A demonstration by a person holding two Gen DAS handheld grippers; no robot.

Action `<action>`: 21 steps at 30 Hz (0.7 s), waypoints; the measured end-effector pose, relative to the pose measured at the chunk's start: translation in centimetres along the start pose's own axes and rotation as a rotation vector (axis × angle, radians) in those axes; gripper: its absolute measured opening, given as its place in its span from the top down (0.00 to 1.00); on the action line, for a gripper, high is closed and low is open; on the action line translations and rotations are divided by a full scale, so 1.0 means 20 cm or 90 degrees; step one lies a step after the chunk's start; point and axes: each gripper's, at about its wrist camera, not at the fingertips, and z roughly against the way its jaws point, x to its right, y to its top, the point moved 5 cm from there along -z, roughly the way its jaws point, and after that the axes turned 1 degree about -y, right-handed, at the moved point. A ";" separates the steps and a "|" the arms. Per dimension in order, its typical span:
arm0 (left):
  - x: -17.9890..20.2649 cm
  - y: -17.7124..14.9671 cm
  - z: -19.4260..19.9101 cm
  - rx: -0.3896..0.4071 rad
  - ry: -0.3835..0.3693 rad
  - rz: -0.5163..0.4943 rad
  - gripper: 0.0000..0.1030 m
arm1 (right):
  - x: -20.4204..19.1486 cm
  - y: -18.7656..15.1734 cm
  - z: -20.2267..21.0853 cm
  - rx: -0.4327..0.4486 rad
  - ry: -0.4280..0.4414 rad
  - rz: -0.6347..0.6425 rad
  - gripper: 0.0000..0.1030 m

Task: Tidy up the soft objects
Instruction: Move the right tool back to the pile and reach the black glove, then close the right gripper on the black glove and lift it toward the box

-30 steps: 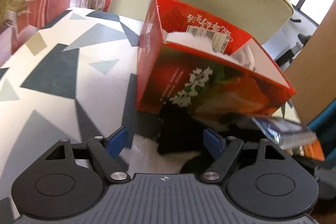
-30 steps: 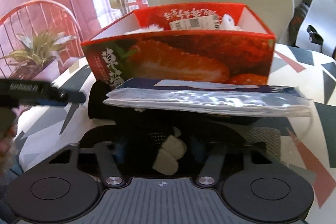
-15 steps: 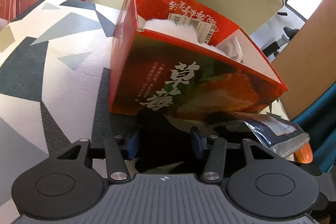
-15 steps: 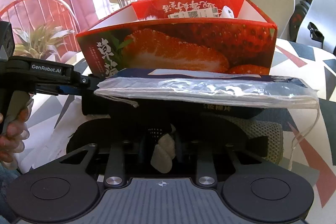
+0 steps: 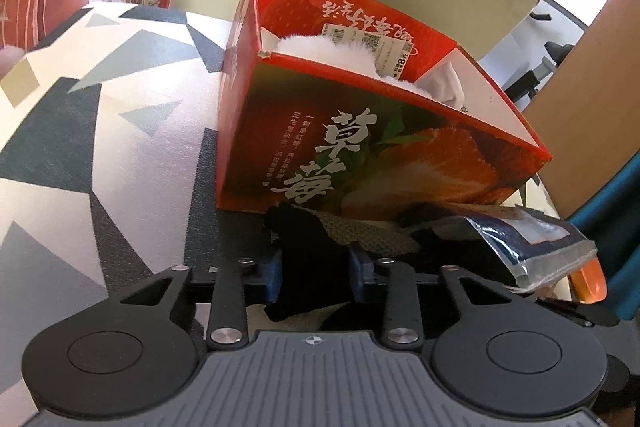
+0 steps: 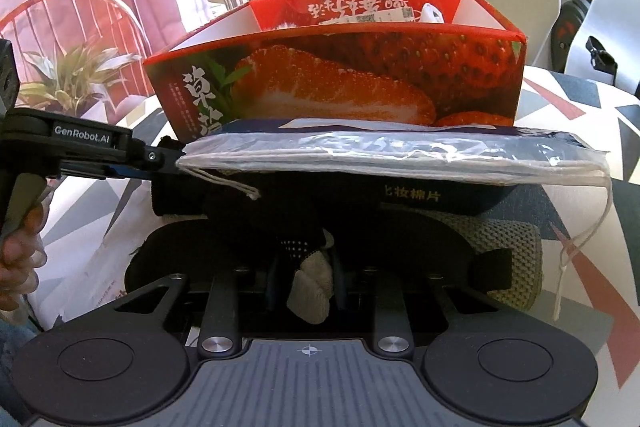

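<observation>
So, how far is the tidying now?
Done: white fluffy item sits inside the red strawberry-print cardboard box. In hand: left gripper and right gripper both pinch the black fabric piece. Left: that piece and the clear plastic cotton-pad pouch outside the box.

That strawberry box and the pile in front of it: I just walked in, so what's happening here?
A person works two handheld grippers at a pile of soft things before the red strawberry box. The left gripper, jaws just closing, pinches black fabric. The right gripper grips a black-and-beige glove. A plastic-wrapped pack lies on top.
</observation>
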 end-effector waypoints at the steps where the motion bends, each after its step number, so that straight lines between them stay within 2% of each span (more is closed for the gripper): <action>1: 0.00 0.00 0.01 0.001 0.001 0.000 0.70 | 0.00 0.00 0.00 0.000 -0.001 -0.001 0.78; 3: 0.01 -0.01 0.03 0.004 -0.002 -0.003 0.74 | 0.00 0.00 0.00 0.002 -0.003 -0.003 0.80; 5: 0.02 -0.03 0.06 0.008 -0.002 -0.010 0.74 | 0.00 0.01 0.01 0.005 -0.004 -0.008 0.88; 7: 0.03 -0.05 0.08 0.012 -0.003 -0.014 0.75 | 0.00 0.02 0.03 0.011 0.001 -0.016 0.90; 12: 0.06 -0.07 0.15 0.029 -0.005 -0.017 0.76 | -0.01 0.02 0.07 0.022 0.006 -0.021 0.92; 21: 0.02 -0.08 0.26 0.057 0.027 -0.004 0.76 | -0.08 0.04 0.15 0.048 0.044 0.001 0.92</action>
